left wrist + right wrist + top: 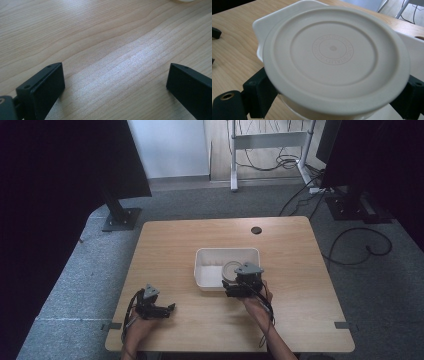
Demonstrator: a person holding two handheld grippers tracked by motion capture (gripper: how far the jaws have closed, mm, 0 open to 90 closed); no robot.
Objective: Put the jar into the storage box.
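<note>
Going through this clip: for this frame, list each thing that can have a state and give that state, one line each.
Round off-white plastic lidded container: lid on, held between the right gripper's jaws above the tray's near edge.
White rectangular plastic tray: upright on the table, open top.
Right gripper: shut on the container.
Left gripper: open, nothing between its jaws, low over the light wooden table.

One wooden table — bearing one white rectangular tray. One round lidded container between the right gripper's jaws. Two grippers — left gripper over bare wood.
</note>
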